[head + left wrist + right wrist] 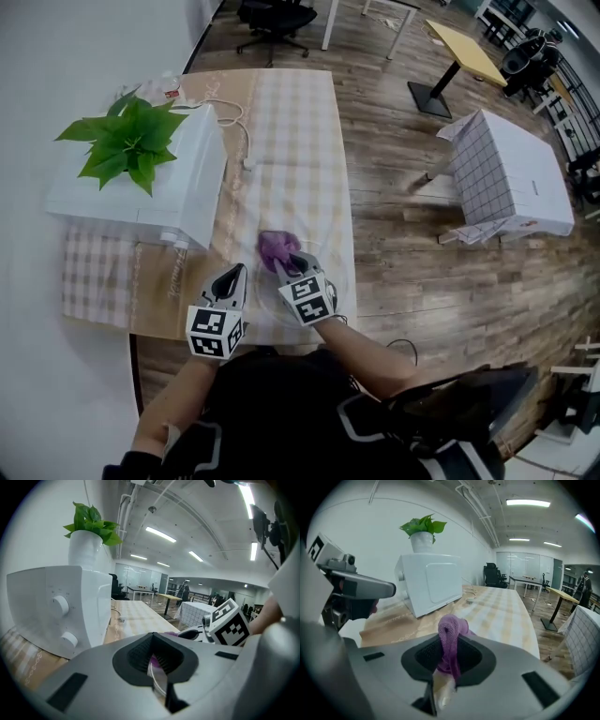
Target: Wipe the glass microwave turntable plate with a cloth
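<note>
**Head view:** glass plate (341,281) at near end of table (291,141). My left claw (232,275) at its left rim. My right claw (287,266) holds purple cloth (277,247) over plate's far side. Judgement: wiping under way; wiped share not determinable.

**Left gripper view:** jaws nipped on plate edge, steadying it.

**Right gripper view:** jaws clamped on bunched cloth, tuft protruding forward.

**Count:** plate 1; cloth 1; claws 2; microwave (202,187) 1; plant (127,141) 1.
</note>
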`<state>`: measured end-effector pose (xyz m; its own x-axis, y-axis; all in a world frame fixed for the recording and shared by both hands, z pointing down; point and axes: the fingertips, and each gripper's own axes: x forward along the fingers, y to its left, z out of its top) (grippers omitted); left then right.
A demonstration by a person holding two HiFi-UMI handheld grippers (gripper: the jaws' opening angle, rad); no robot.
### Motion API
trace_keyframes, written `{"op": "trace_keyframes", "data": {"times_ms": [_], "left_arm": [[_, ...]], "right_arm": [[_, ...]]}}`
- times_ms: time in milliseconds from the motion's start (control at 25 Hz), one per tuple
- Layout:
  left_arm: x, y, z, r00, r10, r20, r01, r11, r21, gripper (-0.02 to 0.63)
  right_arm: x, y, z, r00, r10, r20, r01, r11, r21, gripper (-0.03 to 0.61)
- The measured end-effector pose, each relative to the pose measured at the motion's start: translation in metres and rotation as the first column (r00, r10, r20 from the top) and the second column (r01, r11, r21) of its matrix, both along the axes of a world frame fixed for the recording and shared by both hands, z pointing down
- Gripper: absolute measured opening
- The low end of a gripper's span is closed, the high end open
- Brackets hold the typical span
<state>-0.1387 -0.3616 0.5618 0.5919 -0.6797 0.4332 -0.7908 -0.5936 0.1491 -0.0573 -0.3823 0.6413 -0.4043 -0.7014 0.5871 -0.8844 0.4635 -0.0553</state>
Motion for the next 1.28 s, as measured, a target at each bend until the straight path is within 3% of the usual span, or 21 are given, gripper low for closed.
{"op": "trace_keyframes", "data": {"times_ms": [360, 760, 1280], "left_arm": [[-0.001, 0.000, 0.009, 1.000, 0.020, 0.005, -0.020, 0.999, -0.028, 0.006], [0.009, 0.003, 0.008, 1.000, 0.030, -0.003, -0.030, 0.999, -0.035, 0.006], [0.026, 0.014, -0.003, 0.999, 0.034, -0.021, -0.035, 0.999, -0.018, 0.006]], "right_arm": [[-0.021, 0.006, 0.037, 0.974, -0.159, -0.162, 0.143, 0.984, -0.103, 0.071], [0.001, 0.008, 0.040, 0.980, -0.133, -0.149, 0.112, 0.984, -0.139, 0.071], [0.067, 0.017, 0.040, 0.985, -0.045, -0.169, 0.018, 0.988, -0.155, 0.072]]}}
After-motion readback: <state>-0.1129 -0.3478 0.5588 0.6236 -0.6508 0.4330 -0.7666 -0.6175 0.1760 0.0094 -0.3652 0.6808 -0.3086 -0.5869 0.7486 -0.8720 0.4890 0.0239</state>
